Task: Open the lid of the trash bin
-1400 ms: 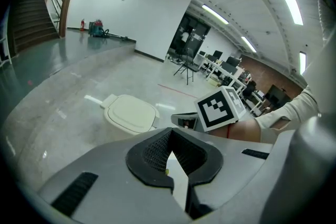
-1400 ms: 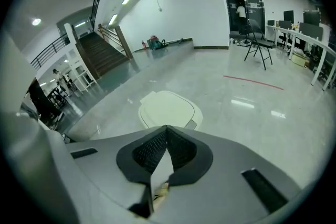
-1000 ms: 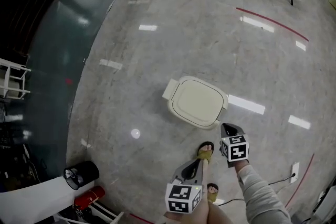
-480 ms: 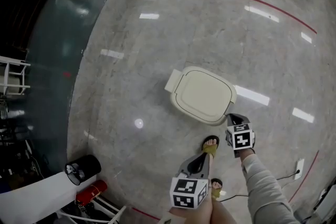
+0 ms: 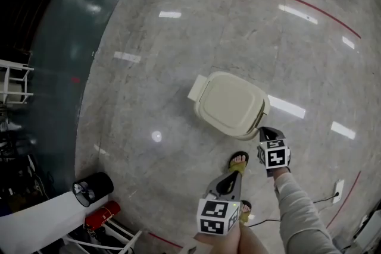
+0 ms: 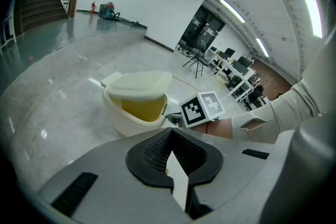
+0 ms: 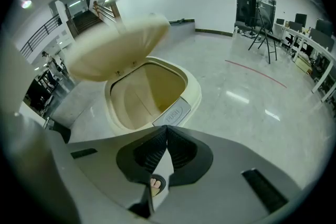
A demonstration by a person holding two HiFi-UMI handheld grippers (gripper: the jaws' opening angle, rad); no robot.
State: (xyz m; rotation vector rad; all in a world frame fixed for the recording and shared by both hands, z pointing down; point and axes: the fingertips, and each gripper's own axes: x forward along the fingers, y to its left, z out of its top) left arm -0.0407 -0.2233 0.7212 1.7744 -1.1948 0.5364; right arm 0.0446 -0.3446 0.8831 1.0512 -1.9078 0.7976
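Note:
A cream trash bin [image 5: 231, 105] stands on the polished floor. Its lid [image 7: 118, 47] is tilted up from the front, blurred, and the empty inside [image 7: 144, 92] shows below it. A grey PUSH button [image 7: 173, 113] sits on the front rim. My right gripper [image 5: 261, 130] is shut, its tips just at that front rim [image 7: 167, 127]. The left gripper [image 5: 234, 175] hangs back to the bin's near left, shut and empty [image 6: 170, 131]. From there the lid [image 6: 139, 84] appears partly raised, with the right gripper's marker cube [image 6: 202, 108] beside the bin.
The person's sandalled foot [image 5: 236, 162] is between the grippers. A black cylinder [image 5: 92, 188] and a red extinguisher [image 5: 101, 215] lie at lower left. A floor socket with cable [image 5: 338, 188] is at lower right. A white rack [image 5: 15, 81] stands far left.
The right gripper has moved forward to the bin's front rim and the lid has lifted. The left gripper has kept its place.

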